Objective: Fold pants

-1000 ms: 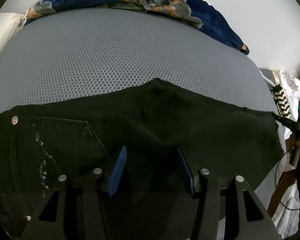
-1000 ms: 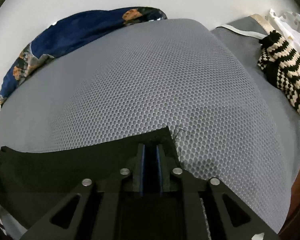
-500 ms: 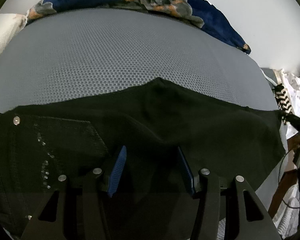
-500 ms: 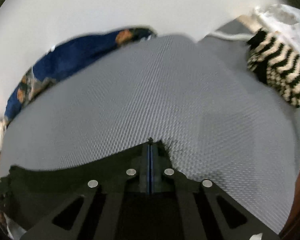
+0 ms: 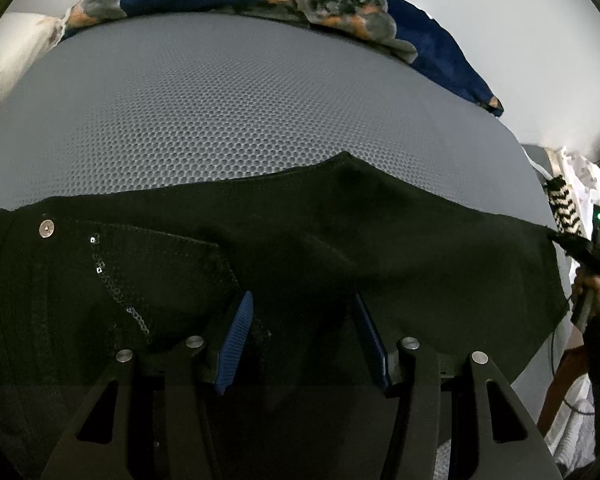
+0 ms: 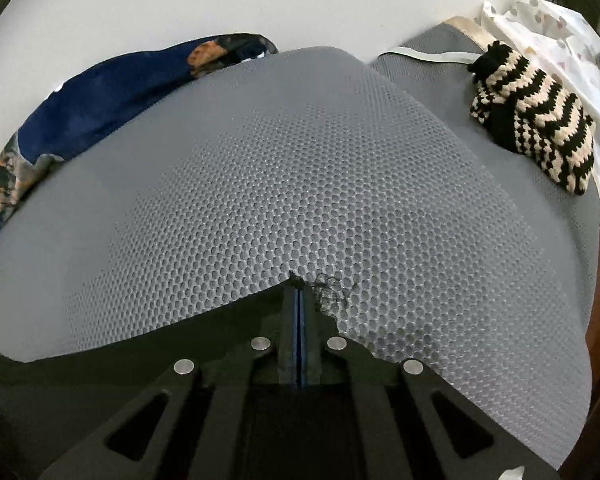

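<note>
Pants (image 5: 300, 248) spread on bed (image 5: 240, 120) | hem corner pinched between closed right fingers (image 6: 299, 300) | left fingers (image 5: 302, 336) held apart above seat | soft, limp, best gripped at hems.

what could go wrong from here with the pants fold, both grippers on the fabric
1. The right gripper, jaws just closed, pinches only the frayed corner of the black denim pants; that thin bite may slip once lifted.
2. The left gripper stands open over the pants near the sequinned pocket, so a one-sided pull could drag the cloth askew across the grey mesh mattress.
</note>
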{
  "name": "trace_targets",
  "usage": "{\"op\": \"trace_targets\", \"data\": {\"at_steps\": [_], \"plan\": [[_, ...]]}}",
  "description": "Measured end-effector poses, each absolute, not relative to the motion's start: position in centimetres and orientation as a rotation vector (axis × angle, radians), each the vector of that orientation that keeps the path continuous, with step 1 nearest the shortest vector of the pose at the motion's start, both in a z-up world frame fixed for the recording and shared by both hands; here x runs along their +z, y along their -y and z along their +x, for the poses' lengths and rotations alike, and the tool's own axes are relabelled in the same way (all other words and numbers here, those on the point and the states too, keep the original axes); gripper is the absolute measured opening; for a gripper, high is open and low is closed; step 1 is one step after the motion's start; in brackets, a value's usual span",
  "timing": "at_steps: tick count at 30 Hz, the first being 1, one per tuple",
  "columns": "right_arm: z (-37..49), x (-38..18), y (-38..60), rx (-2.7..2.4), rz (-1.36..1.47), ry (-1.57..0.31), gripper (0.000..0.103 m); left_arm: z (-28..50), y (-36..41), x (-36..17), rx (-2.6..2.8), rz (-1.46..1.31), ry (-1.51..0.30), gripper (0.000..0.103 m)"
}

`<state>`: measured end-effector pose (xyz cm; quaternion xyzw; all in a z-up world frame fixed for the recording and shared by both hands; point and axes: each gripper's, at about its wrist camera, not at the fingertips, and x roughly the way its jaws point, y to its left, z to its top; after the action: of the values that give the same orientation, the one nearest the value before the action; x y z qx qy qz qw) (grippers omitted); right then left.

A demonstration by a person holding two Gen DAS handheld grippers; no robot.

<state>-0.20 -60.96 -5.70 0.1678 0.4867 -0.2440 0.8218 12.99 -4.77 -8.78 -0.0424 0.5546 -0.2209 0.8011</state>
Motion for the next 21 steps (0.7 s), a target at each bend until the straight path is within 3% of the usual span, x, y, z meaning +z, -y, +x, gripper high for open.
{"op": "trace_targets", "data": {"at_steps": [5,13,21], "plan": [[-0.4,-4.2,60.3,-0.537,0.385,-1.070,0.023,12.7,4.6,-7.7,-0.478,-0.077,-1.177,0.054],[1.5,1.1,51.1,-0.330,0.273,-1.022,0.023,12.7,0.7,-5.0,-0.416,-0.066,-1.088,0.058],[9.1,-1.6,33.1,0.252,0.190,-1.163,0.024,11.7,-6.8,-6.7,-0.279,-0.126,-1.108,0.058]]}}
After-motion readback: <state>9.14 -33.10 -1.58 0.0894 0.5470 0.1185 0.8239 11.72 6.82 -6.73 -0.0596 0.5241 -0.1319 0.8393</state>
